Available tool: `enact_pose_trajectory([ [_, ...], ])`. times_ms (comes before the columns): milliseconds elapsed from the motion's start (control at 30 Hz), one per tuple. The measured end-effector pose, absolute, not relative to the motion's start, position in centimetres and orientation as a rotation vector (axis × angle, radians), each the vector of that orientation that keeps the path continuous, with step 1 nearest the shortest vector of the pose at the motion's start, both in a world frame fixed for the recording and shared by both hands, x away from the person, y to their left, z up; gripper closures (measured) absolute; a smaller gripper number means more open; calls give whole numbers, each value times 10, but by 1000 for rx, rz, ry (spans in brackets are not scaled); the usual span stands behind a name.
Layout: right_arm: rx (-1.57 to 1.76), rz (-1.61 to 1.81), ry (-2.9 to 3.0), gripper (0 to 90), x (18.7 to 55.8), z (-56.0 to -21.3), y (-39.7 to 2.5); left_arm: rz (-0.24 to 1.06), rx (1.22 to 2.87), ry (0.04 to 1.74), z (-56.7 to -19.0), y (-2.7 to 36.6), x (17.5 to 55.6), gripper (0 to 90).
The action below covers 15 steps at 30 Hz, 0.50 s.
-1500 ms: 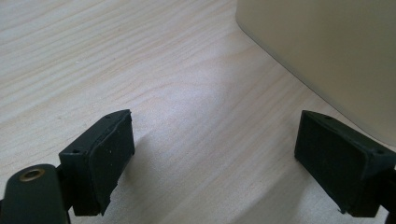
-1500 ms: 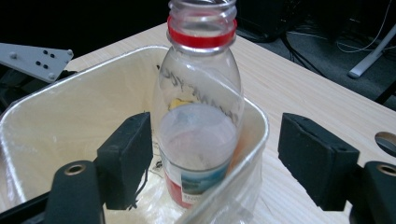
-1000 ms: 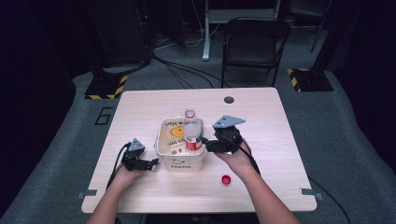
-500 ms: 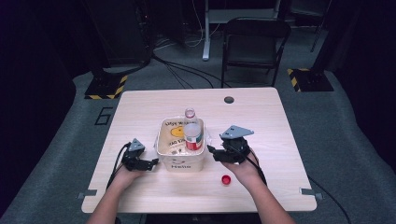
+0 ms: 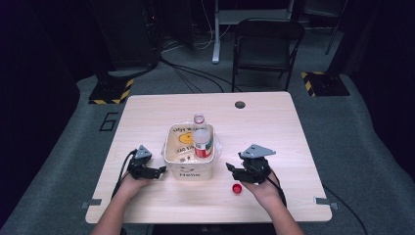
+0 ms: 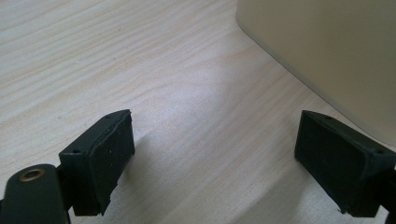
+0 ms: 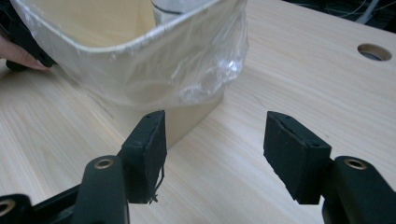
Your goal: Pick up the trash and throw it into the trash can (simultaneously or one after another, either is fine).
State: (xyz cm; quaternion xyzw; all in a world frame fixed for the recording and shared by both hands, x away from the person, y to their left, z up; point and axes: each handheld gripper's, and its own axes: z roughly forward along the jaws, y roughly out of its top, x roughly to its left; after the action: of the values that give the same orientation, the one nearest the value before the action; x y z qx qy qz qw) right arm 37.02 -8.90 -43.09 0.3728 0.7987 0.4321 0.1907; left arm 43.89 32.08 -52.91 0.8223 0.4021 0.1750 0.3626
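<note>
A cream bin (image 5: 190,169) lined with a clear bag stands mid-table, with two bottles (image 5: 202,142) upright inside it. A red cap (image 5: 237,188) lies on the wood to the bin's right. My left gripper (image 5: 160,171) rests on the table against the bin's left side, open and empty; its view has the bin wall (image 6: 327,51) at upper right. My right gripper (image 5: 229,168) sits open and empty just right of the bin, above the red cap. In the right gripper view the bin (image 7: 140,70) and its plastic liner (image 7: 210,60) lie just past the left jaw.
A round cable hole (image 5: 240,104) marks the table's far side; it is also in the right gripper view, cable hole (image 7: 373,51). A black chair (image 5: 266,44) stands beyond the table. Bare wood lies right of the bin and along the front edge.
My right gripper has drawn back from over the bin, moving right and toward the person, down to the table beside the red cap. The left gripper stayed put.
</note>
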Motion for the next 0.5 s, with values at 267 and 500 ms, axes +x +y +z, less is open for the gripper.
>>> enact_pose_trajectory([
  [267, 1067, 1190, 2252, 408, 357, -446, -98, 447, 2119, 1040, -529, 321, 439, 118],
  [500, 1080, 1172, 2271, 421, 349, -459, -98, 452, 2120, 1037, -529, 321, 439, 119],
])
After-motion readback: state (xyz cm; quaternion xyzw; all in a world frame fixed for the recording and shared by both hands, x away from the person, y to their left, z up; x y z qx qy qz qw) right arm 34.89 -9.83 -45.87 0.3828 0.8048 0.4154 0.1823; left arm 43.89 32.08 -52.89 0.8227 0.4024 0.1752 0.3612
